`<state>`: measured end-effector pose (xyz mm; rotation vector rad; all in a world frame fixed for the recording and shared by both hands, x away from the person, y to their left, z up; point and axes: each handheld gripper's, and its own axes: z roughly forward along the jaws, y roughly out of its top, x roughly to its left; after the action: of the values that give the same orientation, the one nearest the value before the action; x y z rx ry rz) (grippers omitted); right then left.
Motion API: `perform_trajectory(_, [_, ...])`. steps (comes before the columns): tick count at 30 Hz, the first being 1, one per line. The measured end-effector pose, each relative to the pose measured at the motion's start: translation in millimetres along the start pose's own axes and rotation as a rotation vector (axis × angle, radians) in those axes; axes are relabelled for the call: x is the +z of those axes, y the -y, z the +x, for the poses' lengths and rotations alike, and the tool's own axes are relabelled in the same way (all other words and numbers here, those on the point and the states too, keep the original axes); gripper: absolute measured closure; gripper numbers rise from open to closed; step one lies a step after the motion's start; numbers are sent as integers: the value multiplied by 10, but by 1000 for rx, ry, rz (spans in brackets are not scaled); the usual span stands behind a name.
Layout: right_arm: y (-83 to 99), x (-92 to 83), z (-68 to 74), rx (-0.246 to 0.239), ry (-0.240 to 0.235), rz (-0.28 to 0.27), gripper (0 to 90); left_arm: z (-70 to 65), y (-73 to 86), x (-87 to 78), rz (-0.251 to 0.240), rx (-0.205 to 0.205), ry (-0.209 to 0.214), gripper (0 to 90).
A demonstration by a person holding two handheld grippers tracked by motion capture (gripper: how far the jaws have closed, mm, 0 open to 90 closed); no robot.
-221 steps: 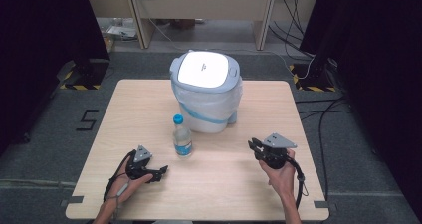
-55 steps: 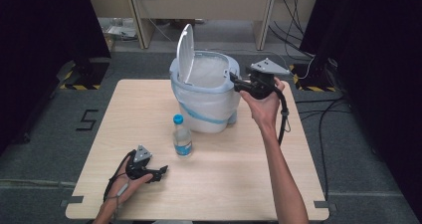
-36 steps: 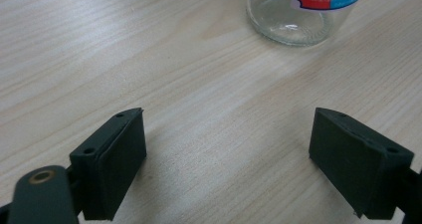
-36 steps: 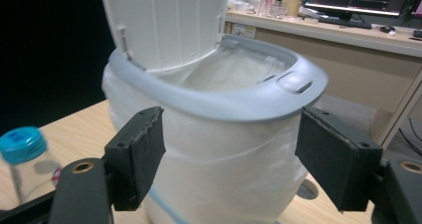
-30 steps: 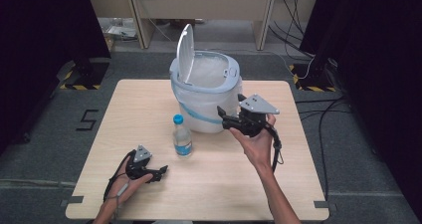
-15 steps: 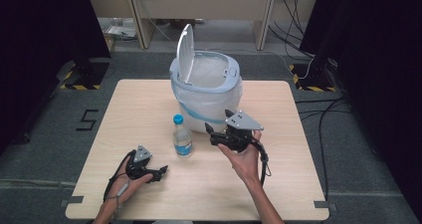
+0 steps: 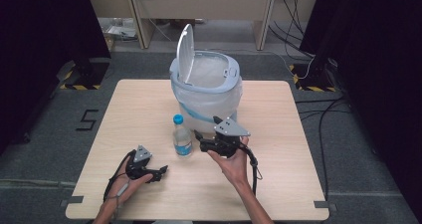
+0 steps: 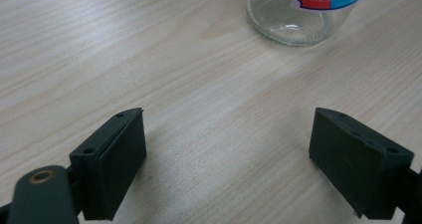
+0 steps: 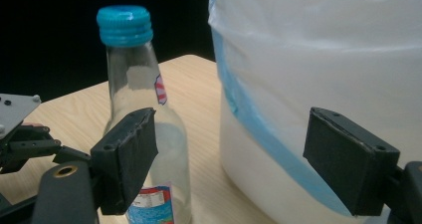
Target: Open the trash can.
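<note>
The left hand-held gripper (image 7: 161,172) is rested on the bench (image 7: 298,134), jaws spread, the upright bottle (image 7: 182,136) just ahead. The right hand-held gripper (image 7: 198,136), also spread and empty, is held nearer, the bottle just off its left jaw, the lined bin (image 7: 206,92) behind.

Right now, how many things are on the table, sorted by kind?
Bottle: 1
Bin: 1
Hand-held gripper: 2, left and right
Total: 4
</note>
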<state>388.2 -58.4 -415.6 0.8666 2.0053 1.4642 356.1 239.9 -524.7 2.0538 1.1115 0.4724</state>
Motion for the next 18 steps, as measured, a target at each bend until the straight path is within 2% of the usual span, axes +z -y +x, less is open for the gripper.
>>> perform_trajectory(7, [106,140,63,-3,-25,6,202,0,0,0,1,0,0,137])
perform_trajectory(11, [188,253,142,-11,-56,7,198,1,0,-1,2,1,0,137])
perform_trajectory(18, [259,340,232,-19,-95,8,191,1,0,-1,2,1,-1,137])
